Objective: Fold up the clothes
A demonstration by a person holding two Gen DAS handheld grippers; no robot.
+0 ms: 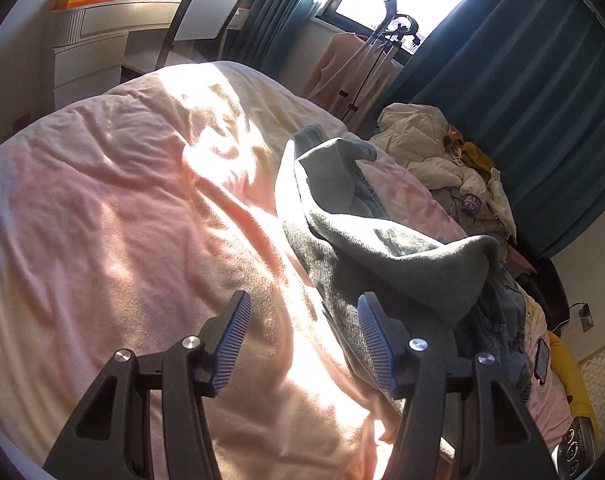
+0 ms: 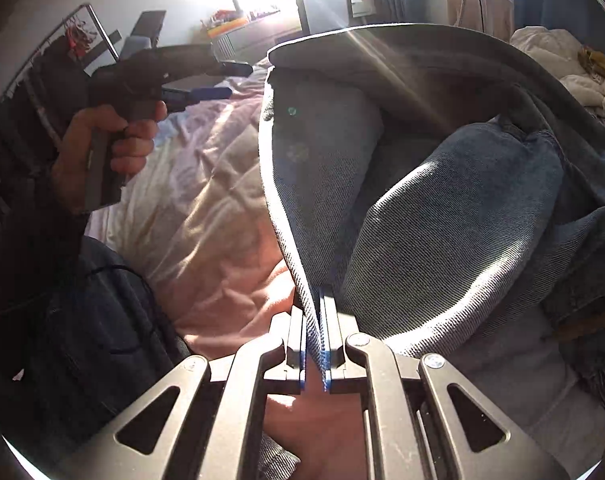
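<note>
Right gripper pinches denim garment edge; left gripper gapes empty over pink duvet, cream jacket heaped beyond.

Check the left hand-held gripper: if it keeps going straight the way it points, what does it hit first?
Probably the pink bedcover. The left hand-held gripper is open with nothing between its fingers, angled down at the bed. The edge of the denim garment lies just beside its right finger, so depth permitting it may brush that first.

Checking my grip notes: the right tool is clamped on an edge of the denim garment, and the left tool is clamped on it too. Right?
Not quite. The right tool is clamped on the denim garment, but the left tool is open with nothing between its fingers, as the left wrist view shows.
</note>
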